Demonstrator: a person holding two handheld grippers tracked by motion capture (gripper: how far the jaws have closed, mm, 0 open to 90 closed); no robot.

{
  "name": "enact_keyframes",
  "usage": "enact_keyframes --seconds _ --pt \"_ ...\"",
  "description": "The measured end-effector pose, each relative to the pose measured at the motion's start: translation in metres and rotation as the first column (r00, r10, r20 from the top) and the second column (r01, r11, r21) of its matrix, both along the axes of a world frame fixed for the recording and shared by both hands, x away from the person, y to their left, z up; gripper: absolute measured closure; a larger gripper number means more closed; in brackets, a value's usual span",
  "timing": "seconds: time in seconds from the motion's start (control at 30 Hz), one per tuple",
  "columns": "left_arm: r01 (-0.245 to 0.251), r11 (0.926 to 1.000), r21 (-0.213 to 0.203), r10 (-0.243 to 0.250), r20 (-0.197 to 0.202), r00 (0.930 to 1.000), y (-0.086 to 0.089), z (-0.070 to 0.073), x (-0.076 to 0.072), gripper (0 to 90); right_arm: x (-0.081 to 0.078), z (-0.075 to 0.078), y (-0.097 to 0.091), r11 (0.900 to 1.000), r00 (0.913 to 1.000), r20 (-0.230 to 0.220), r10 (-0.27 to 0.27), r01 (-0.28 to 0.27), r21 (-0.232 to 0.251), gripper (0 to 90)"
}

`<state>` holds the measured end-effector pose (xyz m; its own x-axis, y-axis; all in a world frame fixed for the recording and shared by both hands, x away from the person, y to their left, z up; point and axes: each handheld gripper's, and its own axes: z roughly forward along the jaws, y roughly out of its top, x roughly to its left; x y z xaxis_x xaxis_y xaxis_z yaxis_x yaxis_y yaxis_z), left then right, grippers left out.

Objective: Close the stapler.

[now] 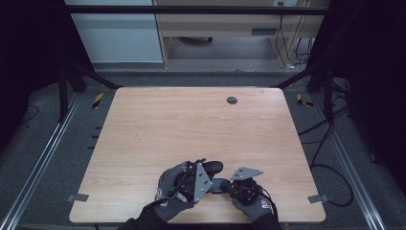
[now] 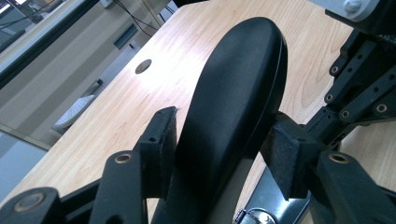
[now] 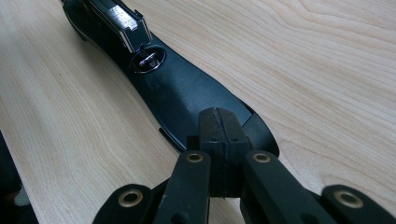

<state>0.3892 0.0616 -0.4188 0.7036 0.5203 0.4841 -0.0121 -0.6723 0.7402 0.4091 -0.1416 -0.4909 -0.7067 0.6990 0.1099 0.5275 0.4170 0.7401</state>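
Your left hand-held gripper (image 2: 219, 149) clamps the black stapler's (image 2: 233, 93) top arm across its long axis, while your right hand-held gripper (image 3: 219, 135), jaws pressed together, meets its base end-on.

My left gripper (image 2: 219, 144) clamps both jaws round something black; my right gripper (image 3: 219, 135), just beside it, looks pressed fully closed, gloved hands low.

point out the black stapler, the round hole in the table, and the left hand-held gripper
black stapler (image 2: 233, 98), left gripper view, its rounded top cover.
round hole (image 1: 232, 100), high view, its dark centre.
left hand-held gripper (image 2: 219, 151), left gripper view, midway between its fingertips.
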Motion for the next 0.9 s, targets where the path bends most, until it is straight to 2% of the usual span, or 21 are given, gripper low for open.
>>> enact_keyframes --seconds 0.9 --pt "0.021 0.9982 0.055 -0.021 0.005 0.9998 -0.0097 -0.0106 -0.0006 46.1 0.0002 -0.0004 0.0003 1.0 1.0 0.003 0.001 -0.001 0.003 90.0"
